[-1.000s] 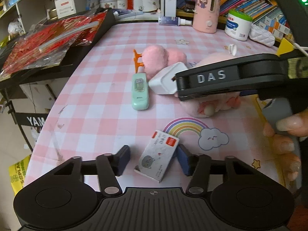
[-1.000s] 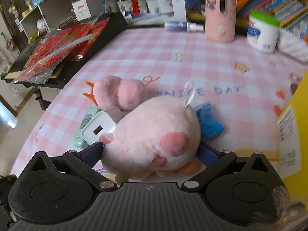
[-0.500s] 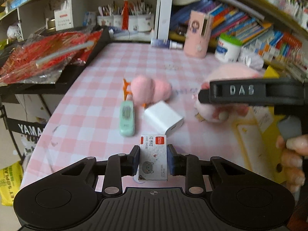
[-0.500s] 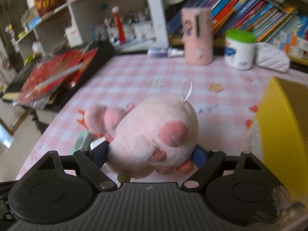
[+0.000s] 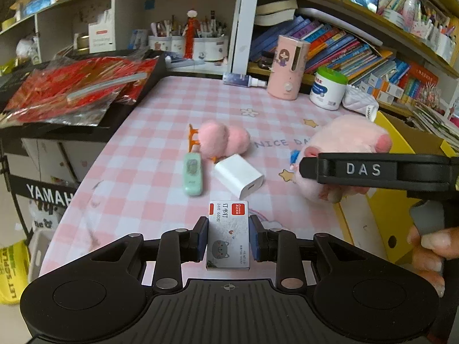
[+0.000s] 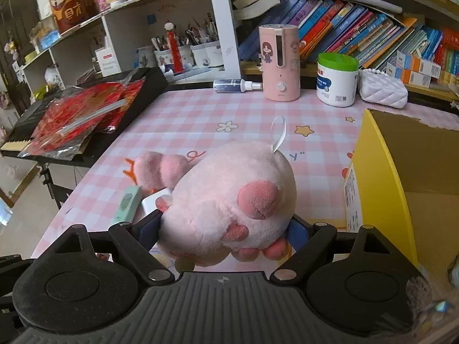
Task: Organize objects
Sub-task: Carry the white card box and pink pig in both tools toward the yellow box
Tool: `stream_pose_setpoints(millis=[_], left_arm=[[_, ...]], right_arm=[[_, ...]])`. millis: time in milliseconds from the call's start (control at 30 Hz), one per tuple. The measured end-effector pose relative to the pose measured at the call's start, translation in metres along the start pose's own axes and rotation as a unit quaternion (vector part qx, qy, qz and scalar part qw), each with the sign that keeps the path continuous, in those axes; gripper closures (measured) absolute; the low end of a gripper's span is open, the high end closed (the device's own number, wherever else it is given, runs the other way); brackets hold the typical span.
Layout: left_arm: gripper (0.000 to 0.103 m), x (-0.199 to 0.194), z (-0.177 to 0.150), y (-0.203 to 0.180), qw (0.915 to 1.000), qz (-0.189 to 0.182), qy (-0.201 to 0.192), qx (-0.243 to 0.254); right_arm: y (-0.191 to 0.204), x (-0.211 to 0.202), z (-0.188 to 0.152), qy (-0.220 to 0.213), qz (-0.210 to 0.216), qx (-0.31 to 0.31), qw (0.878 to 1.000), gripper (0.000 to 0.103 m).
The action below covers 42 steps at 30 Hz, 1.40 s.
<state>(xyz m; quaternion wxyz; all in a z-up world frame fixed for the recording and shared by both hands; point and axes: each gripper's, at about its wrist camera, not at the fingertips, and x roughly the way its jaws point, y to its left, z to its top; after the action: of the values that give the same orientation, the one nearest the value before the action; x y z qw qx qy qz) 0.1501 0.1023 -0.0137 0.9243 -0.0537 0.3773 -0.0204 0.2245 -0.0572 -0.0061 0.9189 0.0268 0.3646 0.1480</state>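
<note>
Two pink plush toys: one large [image 6: 229, 200], one small [image 5: 223, 139]. One staple box [image 5: 228, 229], one white charger [image 5: 239, 175], one green case [image 5: 192, 174], one yellow box [image 6: 401, 189], one white jar [image 6: 337, 83], one pink canister [image 6: 279, 63], one spray bottle [image 6: 233, 85].

The near desk [image 5: 137, 177] lies bare along its left edge. Mid-desk, a pink pompom clip [image 5: 223, 139], green case [image 5: 192, 173] and white charger [image 5: 239, 175] crowd together; a yellow box [image 6: 401, 177] walls the right.

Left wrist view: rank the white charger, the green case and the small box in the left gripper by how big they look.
1. Small box, though it is nearest the camera, so its lead is unsure.
2. White charger and green case look about alike; no clear order.
</note>
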Motion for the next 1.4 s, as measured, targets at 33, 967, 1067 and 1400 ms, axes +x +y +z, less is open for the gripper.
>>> stream_pose_setpoints(millis=[33,967,1067,1400], left_arm=[[0.075,-0.003,-0.002,0.001,1.0,-0.001,-0.002,-0.001],[0.075,-0.088,-0.075,-0.002,0.9974,-0.05,-0.01,0.051],[0.075,-0.094,-0.082,-0.004,0.9965,-0.058,-0.006,0.06],[0.075,-0.108,-0.102,-0.016,0.9923,-0.082,0.002,0.093]], right_arm=[[0.002,-0.003,-0.002,0.0,0.0,-0.001,1.0,0.017],[0.024,-0.106,-0.096,-0.001,-0.054,0.034,0.998,0.017],[0.023,-0.116,-0.108,0.001,-0.062,0.046,0.997,0.017],[0.014,-0.141,-0.142,0.01,-0.086,0.091,0.992,0.017]])
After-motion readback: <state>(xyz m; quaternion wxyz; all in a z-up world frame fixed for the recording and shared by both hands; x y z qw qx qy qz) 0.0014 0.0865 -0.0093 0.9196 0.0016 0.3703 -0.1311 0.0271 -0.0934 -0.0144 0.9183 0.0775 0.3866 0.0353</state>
